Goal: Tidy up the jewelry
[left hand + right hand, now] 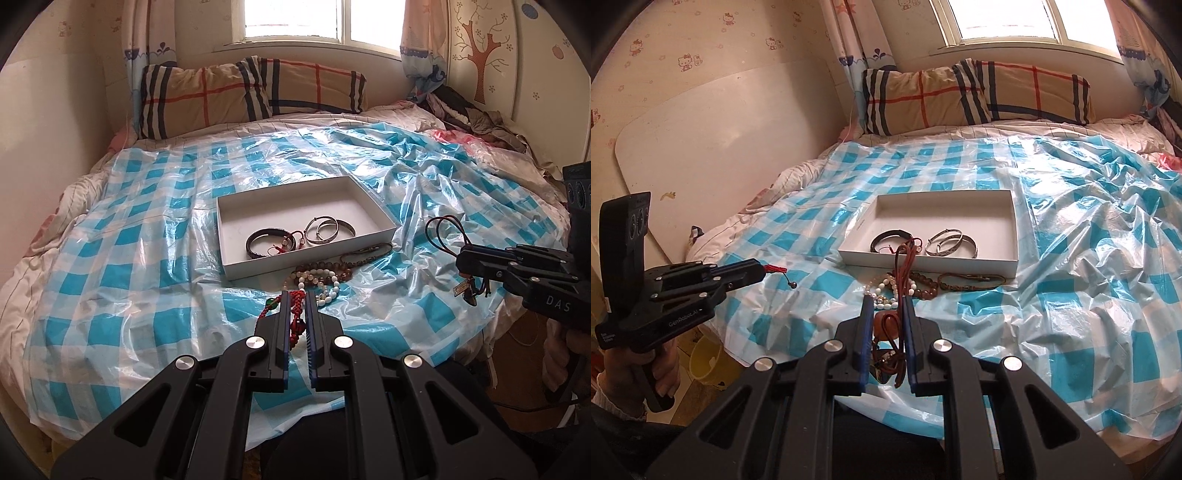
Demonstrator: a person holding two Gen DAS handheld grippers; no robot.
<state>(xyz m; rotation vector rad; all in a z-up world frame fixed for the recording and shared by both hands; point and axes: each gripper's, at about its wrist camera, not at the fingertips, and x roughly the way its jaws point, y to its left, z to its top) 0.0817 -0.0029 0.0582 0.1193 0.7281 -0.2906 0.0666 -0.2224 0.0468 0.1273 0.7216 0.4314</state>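
The jewelry is partly sorted: inside the white box [236, 236] lying on the bed's blue-checked plastic sheet [110, 280] there sit a dark bracelet [271, 242] at the near left, with a bit of red cord beside it, and two silver bangles [330, 229] to its right, overlapping one another, while the far half of the box is bare. Just in front of the box's near wall a small heap is left on the sheet: a white bead string [886, 291], a brown bead string [923, 286] and a braided brown cord [971, 284] stretching off to the right. Two more pieces are up in the air. The left gripper [295, 295] is pressed together on a red beaded strand [297, 317] that runs between its fingers and trails down toward the sheet, a green bead showing on its left side. The right gripper [885, 301] is pinching a brown leather cord necklace [905, 258], whose loop stands up ahead of the fingertips while a reddish pendant and small tags hang between and below the fingers. Both are held near the heap, short of the box. I judge the job roughly half done: three pieces are in, two are in hand to be carried over the rim and let go, and about three are waiting on the sheet, though the heap is too tangled to count surely
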